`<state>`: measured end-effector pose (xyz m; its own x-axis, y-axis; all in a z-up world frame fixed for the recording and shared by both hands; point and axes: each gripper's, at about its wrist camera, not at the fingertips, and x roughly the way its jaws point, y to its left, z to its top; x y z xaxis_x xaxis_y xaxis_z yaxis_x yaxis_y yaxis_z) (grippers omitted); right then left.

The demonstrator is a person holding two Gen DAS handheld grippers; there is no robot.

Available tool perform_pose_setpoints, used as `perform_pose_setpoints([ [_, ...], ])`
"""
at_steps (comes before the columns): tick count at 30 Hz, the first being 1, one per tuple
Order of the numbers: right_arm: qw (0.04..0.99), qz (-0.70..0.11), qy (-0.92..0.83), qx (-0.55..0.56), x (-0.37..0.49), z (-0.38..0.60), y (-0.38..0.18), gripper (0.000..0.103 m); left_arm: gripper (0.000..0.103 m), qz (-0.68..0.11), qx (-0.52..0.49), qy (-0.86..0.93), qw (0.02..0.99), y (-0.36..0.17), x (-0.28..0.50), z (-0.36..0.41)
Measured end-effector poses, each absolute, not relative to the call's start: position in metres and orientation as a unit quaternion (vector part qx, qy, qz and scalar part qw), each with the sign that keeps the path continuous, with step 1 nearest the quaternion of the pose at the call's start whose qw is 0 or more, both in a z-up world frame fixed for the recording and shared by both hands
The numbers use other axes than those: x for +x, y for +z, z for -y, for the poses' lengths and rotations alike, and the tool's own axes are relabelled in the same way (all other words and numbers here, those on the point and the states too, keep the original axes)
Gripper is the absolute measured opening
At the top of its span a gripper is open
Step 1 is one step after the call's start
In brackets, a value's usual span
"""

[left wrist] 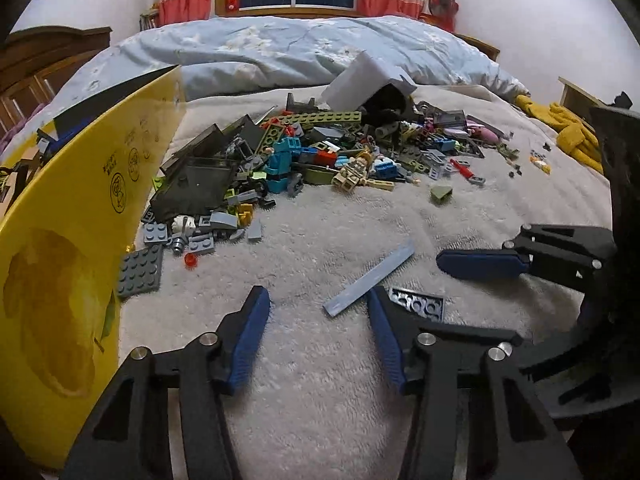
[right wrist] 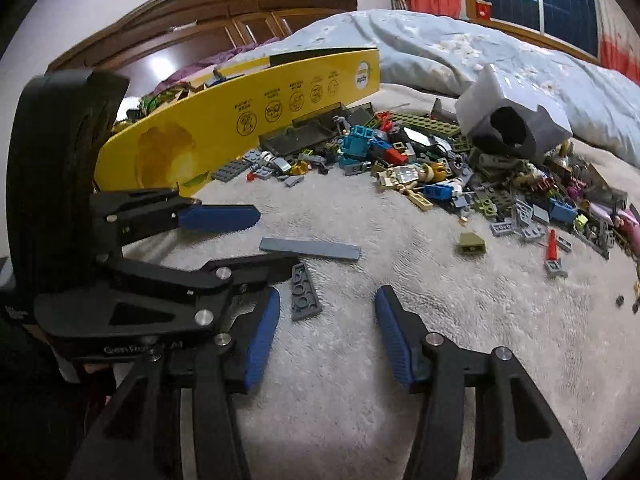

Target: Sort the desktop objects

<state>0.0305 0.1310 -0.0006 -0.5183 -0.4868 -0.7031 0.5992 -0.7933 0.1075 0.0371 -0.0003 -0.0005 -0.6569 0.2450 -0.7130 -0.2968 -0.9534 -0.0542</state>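
Two grippers, left [left wrist: 318,300] and right [right wrist: 328,300], are gaping wide and empty as I'm hovering over the blanket [left wrist: 320,380]. I'm eyeing the grey strip [left wrist: 370,278]: lying just ahead, beside my left tool's right finger, long axis running diagonally, so left is nearer.

Left gripper [left wrist: 318,312], right gripper [right wrist: 328,312] — black frames, blue ribbed jaws, silver pivot pins.
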Motion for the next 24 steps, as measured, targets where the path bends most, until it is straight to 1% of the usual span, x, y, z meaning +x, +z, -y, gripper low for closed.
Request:
perform_pose_setpoints([
  [1, 0.311, -0.074, -0.869, 0.379, 0.031, -0.131, -0.001, 0.051, 0.05, -0.035, -0.386, 0.91, 0.148, 0.0, 0.038, 0.0],
  [3, 0.303, -0.081, -0.872, 0.375, 0.032, -0.13, -0.002, 0.042, 0.048, -0.047, -0.381, 0.912, 0.142, -0.001, 0.038, -0.003],
  [4, 0.302, -0.086, -0.874, 0.372, 0.033, -0.129, -0.002, 0.039, 0.044, -0.056, -0.377, 0.913, 0.143, 0.0, 0.039, -0.006],
  [5, 0.308, -0.09, -0.873, 0.368, 0.034, -0.127, -0.002, 0.027, 0.038, -0.064, -0.373, 0.914, 0.145, 0.001, 0.039, -0.009],
  [6, 0.32, -0.092, -0.869, 0.365, 0.036, -0.125, -0.002, 0.014, 0.032, -0.082, -0.368, 0.914, 0.153, 0.001, 0.039, -0.015],
  [7, 0.326, -0.093, -0.867, 0.365, 0.035, -0.123, -0.003, 0.009, 0.022, -0.107, -0.361, 0.913, 0.157, 0.001, 0.04, -0.023],
  [8, 0.323, -0.093, -0.868, 0.365, 0.034, -0.123, -0.003, 0.007, 0.013, -0.125, -0.357, 0.912, 0.159, 0.001, 0.041, -0.029],
  [10, 0.323, -0.08, -0.869, 0.365, 0.034, -0.127, -0.003, 0.006, 0.009, -0.127, -0.357, 0.911, 0.164, 0.003, 0.039, -0.032],
  [13, 0.315, -0.076, -0.878, 0.351, 0.039, -0.13, 0.002, 0.005, 0.008, -0.108, -0.363, 0.911, 0.164, 0.005, 0.036, -0.031],
  [17, 0.286, -0.104, -0.896, 0.323, 0.057, -0.132, 0.009, 0.003, 0.008, -0.013, -0.395, 0.908, 0.141, 0.011, 0.038, -0.012],
  [20, 0.244, -0.121, -0.912, 0.307, 0.067, -0.144, 0.012, 0.003, 0.008, 0.041, -0.419, 0.898, 0.126, 0.013, 0.055, 0.003],
  [22, 0.21, -0.14, -0.919, 0.302, 0.07, -0.153, 0.011, 0.004, 0.008, 0.039, -0.418, 0.899, 0.125, 0.014, 0.069, 0.009],
  [23, 0.204, -0.144, -0.918, 0.308, 0.07, -0.156, 0.009, 0.005, 0.012, 0.031, -0.419, 0.898, 0.131, 0.013, 0.073, 0.008],
  [24, 0.204, -0.147, -0.912, 0.322, 0.067, -0.158, 0.005, 0.008, 0.016, 0.016, -0.425, 0.894, 0.144, 0.011, 0.074, 0.006],
])
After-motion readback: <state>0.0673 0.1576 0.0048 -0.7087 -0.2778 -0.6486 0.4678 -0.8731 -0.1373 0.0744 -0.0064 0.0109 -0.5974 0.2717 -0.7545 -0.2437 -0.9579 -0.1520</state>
